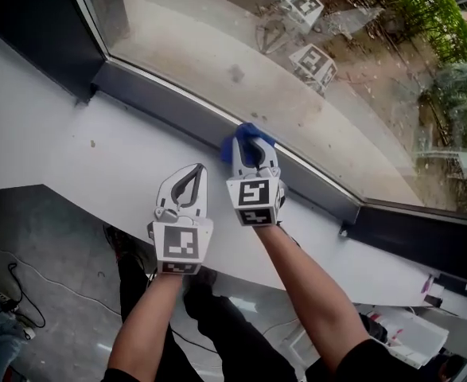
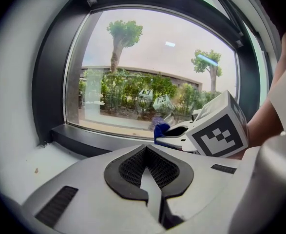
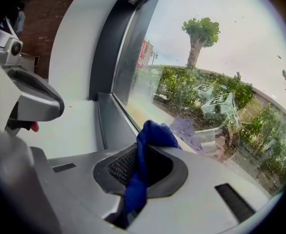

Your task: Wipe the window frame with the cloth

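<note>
Looking steeply down at a curved window from the head view, I hold one hand-held gripper in each hand over a white sill (image 1: 66, 146). My right hand-held gripper (image 1: 253, 148) is clamped on a blue cloth (image 1: 243, 142). In its own view the cloth (image 3: 142, 167) runs up between the two dark jaw pads and bunches out past the tips. The bunched end lies against the dark grey window frame (image 1: 173, 100), at the line where the lower rail meets the glass (image 1: 241, 62). I cannot tell how firmly it presses there.

My left hand-held gripper (image 1: 195, 169) sits just beside the right one, nearer to me, above the sill and short of the frame. Its own view shows the jaws (image 2: 145, 152) drawn together with nothing between them; only pale sill shows through the loop of the pads. That view also takes in the right hand-held gripper's marker cube (image 2: 219, 130) and a scrap of blue cloth (image 2: 161, 129) at the frame (image 2: 94, 139).

Faint reflections of the marker cubes (image 1: 305, 5) float in the glass, with shrubs and paving outside.
</note>
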A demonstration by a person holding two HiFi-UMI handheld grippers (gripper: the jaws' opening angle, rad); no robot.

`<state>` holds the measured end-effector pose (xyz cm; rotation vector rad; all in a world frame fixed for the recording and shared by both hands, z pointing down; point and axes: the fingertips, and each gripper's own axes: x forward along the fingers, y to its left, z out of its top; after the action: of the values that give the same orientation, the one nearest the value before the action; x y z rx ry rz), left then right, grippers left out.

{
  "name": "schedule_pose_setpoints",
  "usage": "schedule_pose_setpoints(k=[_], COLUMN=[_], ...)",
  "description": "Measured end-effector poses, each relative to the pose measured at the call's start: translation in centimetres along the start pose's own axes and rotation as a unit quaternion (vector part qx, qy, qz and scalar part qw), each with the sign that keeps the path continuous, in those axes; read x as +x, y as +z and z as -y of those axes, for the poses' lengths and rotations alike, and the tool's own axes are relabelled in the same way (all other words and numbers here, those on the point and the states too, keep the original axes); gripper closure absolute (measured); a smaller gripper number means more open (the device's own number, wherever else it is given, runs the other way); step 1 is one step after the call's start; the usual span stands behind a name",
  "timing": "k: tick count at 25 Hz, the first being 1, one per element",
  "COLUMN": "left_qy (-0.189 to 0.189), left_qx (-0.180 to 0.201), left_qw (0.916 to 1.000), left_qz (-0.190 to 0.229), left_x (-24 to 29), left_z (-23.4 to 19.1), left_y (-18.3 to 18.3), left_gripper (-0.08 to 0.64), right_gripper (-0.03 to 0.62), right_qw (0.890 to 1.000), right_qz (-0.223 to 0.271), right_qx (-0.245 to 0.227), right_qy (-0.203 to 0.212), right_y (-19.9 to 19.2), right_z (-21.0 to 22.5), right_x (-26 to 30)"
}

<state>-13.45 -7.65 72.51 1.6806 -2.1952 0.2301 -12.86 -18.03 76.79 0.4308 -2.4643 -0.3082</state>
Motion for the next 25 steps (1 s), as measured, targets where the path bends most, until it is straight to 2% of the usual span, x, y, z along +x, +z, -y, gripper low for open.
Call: schedule_pose_setpoints(k=[6, 10, 21, 25], left_qy=[0.022, 0.024, 0.038, 0.039], left_qx=[-0.009, -0.029, -0.032, -0.028], left_qw=[0.9997, 0.9993, 0.9987, 0.9987], left_qz=[-0.01, -0.005, -0.008, -0.016], left_x=[-0.5, -0.5, -1.7, -1.6], left_z=[-2.4, -3.3, -7.7, -8.7], left_y=[-0.4, -0.1, -0.4, -0.5], left_gripper=[0.557, 0.557, 0.557, 0.557], right_gripper=[0.566, 0.566, 0.566, 0.566], right_qw=[1.0, 0.999, 0.998, 0.998], right_qz=[0.003, 0.004, 0.003, 0.003], right_qx=[-0.017, -0.026, -0.054, -0.048], right_qy=[0.009, 0.022, 0.039, 0.041], right_y=[1.2, 2.2, 5.7, 6.5], right_z=[-1.3, -2.4, -5.9, -6.4], right_x=[1.2, 2.1, 4.9, 6.1])
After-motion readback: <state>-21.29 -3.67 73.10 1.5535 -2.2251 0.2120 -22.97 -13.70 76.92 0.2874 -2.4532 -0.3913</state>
